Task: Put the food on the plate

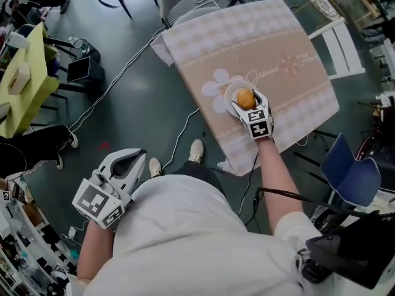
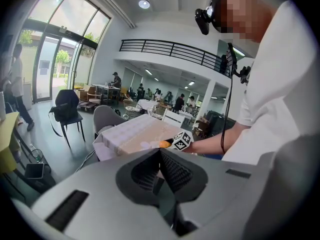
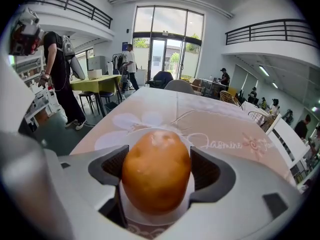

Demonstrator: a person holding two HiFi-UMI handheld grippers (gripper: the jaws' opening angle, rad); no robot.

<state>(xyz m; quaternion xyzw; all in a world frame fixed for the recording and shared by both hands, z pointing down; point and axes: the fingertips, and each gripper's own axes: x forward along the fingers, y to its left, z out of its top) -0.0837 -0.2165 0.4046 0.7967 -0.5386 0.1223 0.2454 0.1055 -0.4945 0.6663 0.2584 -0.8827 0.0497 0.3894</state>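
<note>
Your left gripper is hanging down by your side, jaws closed flat together and carrying nothing, so it's idling. Further out, your right gripper is clamping the food, a golden-brown roll, with both pads pressing its sides. You're holding it right over the white plate on the flowered tablecloth. I'm not seeing whether it's resting on the plate or sitting just above. Judging from that, the carry is looking done — what's remaining is lowering if needed, opening the jaws and backing off.
</note>
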